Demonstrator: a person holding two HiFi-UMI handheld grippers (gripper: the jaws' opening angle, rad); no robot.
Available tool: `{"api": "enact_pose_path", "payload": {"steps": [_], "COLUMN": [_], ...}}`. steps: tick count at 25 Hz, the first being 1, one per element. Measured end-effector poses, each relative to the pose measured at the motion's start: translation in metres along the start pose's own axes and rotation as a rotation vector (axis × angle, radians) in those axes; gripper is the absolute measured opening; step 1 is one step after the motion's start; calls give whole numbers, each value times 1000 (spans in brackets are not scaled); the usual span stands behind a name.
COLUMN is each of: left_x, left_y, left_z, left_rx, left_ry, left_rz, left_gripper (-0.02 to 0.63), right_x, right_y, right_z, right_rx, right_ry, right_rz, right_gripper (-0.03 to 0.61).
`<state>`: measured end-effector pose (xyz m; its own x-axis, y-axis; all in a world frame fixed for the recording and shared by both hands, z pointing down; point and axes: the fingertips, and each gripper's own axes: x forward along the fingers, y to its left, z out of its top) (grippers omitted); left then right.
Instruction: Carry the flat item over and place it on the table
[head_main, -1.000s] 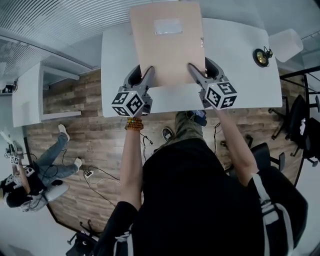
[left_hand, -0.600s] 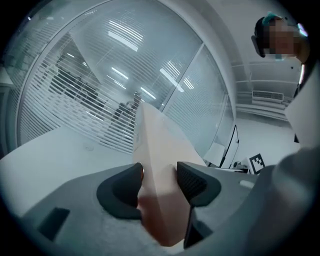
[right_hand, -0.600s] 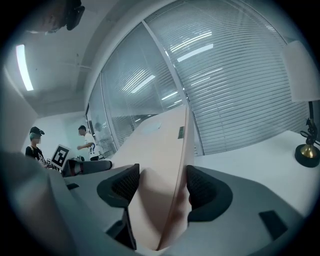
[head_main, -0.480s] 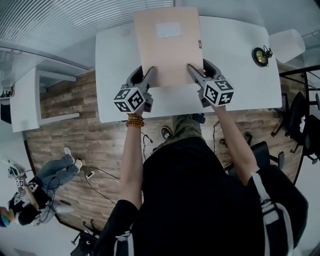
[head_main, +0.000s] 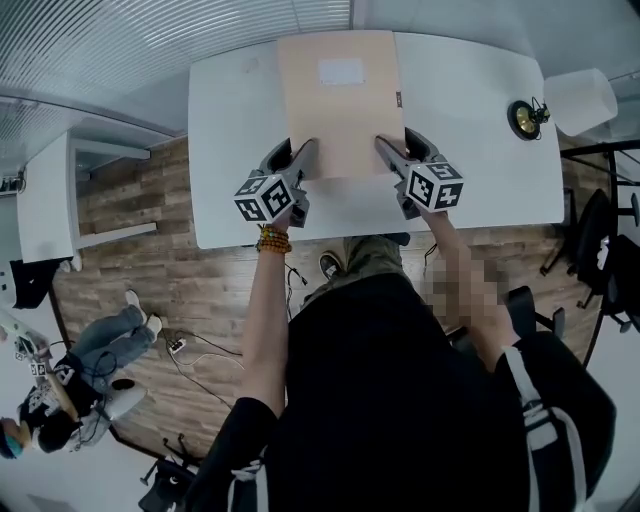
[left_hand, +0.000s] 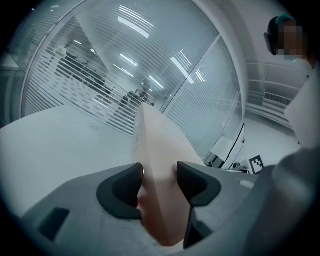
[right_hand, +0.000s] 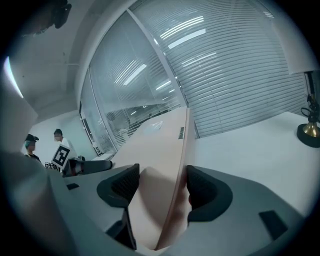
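Flat item (head_main: 340, 105), a tan cardboard sheet with a pale label, hangs over the middle of the white table (head_main: 470, 130), its long side running from near to far. I have the left gripper (head_main: 303, 152) clamped on its near-left corner and the right gripper (head_main: 386, 148) clamped on its near-right corner, one at each side so the wide sheet cannot sag or swing. Both grips sit at the near edge, leaving the far part free to land first. Whether it touches the tabletop, I cannot tell.
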<state>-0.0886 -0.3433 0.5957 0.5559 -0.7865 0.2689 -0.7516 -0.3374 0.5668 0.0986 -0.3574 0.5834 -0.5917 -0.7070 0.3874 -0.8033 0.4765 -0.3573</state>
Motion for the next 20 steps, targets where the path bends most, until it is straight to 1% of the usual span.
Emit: {"api": "enact_pose_path", "payload": {"steps": [5, 9, 17, 20], "left_x": [5, 8, 8, 6], "left_y": [11, 22, 29, 30], "left_z": [-17, -29, -59, -69], "left_rx": [-46, -61, -117, -124], "left_ry": [40, 75, 161, 194], "left_rz": [17, 33, 40, 42], "left_gripper": [225, 225, 225, 225], "right_x": [7, 13, 11, 8], "right_y": [-7, -10, -17, -18], "right_z": [-16, -31, -61, -73], "right_rx": [23, 42, 83, 95], "right_ry": [34, 72, 131, 155], "right_rz": [-3, -8, -16, -17], "right_gripper": [275, 275, 275, 275]}}
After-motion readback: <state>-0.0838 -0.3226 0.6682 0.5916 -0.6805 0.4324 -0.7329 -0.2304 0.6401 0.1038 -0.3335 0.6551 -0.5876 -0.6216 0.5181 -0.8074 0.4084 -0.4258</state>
